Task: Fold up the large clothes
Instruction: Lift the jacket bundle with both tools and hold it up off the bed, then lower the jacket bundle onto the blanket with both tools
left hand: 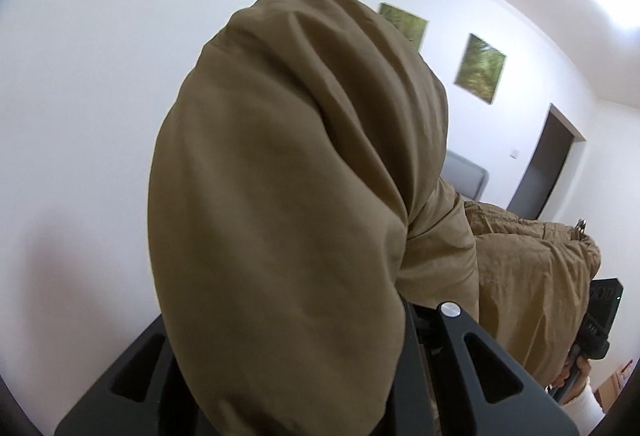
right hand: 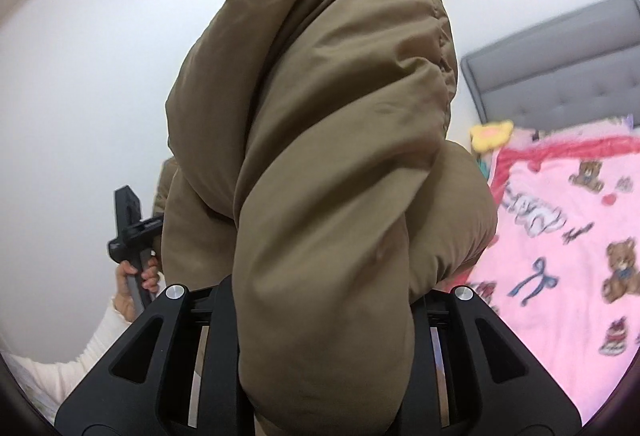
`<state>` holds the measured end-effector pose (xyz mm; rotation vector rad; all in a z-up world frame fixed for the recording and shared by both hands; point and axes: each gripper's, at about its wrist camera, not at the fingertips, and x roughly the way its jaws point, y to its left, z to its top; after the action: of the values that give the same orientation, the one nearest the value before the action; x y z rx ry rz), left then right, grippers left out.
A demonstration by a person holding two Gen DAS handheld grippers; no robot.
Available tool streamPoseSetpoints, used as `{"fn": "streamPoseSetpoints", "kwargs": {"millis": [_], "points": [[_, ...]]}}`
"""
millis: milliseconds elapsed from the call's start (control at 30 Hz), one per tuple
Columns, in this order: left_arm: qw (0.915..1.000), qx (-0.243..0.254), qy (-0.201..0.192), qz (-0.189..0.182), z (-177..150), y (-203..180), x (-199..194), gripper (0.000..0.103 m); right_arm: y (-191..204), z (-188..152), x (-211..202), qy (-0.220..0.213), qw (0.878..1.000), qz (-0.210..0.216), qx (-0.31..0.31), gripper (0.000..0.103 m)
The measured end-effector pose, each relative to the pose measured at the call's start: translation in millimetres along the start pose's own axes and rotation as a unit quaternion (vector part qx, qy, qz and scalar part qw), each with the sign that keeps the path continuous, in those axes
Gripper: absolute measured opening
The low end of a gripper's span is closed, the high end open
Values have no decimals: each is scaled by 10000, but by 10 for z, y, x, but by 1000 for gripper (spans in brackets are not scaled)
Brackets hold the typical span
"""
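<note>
Jacket [left hand: 280, 195] bunched btwn both my grippers, left [left hand: 304, 336] & right [right hand: 320, 316] each pinching fabric, raised beside bed [right hand: 560, 236].

Left gripper [left hand: 288, 376] jaws clamped on cloth, right gripper [right hand: 324, 356] likewise, both raised

The right tool [right hand: 324, 336] clamps a bunched olive-brown padded jacket [right hand: 320, 139]; right of the jacket lies a pink teddy-bear blanket [right hand: 560, 236], left of it the left tool [right hand: 130, 224].
</note>
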<state>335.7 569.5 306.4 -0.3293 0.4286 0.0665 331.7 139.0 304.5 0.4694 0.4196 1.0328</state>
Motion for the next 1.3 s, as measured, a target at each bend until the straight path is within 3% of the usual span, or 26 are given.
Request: {"fn": "streamPoseSetpoints", "kwargs": {"millis": [100,200,267,367,467,500,567,633,700,800,933,967,1133,1300], "points": [[9991,-10,344,263,-442,589,272,16,-173,-494,521,282,9990,31,334,23],[9952,-177,879,395,-1030,1104,657,16,-468,-1143,1014,830,9939,-222,697,24],[9873,-288,1444,588,-1527,1461,983,17,-656,-1541,1266,1272,9870,-462,872,25],[9715,-366,2137,958,-2190,1908,1356,20,-1065,-2117,1562,1994,9643,-1153,1308,30],[9582,-643,2578,1062,-2553,2289,1610,30,-1492,-2468,1551,2171,9362,-1518,2310,37],[9550,-595,2698,1080,-2622,2338,1698,34,-1573,-2584,1573,2271,9316,-1609,2337,40],[9487,-55,2883,1294,-2686,2349,1923,40,-1590,-2678,1682,2598,9260,-1858,2012,45],[9440,315,2927,1490,-2720,2323,2102,49,-1621,-2723,1766,2623,9238,-1903,2040,50],[9460,358,2808,1580,-2677,2368,2223,61,-1671,-2690,1883,2546,9202,-2004,2197,57],[9496,377,2689,1567,-2544,2403,2234,67,-1895,-2814,2045,2681,9140,-2163,2143,70],[9354,513,3017,1773,-2493,2195,2116,70,-1786,-2714,2017,2939,9062,-1963,2322,73],[9326,627,3006,1896,-2397,2008,2140,80,-1749,-2690,2010,3001,9077,-1932,2205,74],[9228,1508,2506,2508,-2058,1559,1950,91,-1645,-2620,1975,3139,9102,-1791,2023,77],[9238,1874,1944,2716,-1673,1176,1673,94,-1549,-2532,1877,3120,9120,-1620,2113,77]]}}
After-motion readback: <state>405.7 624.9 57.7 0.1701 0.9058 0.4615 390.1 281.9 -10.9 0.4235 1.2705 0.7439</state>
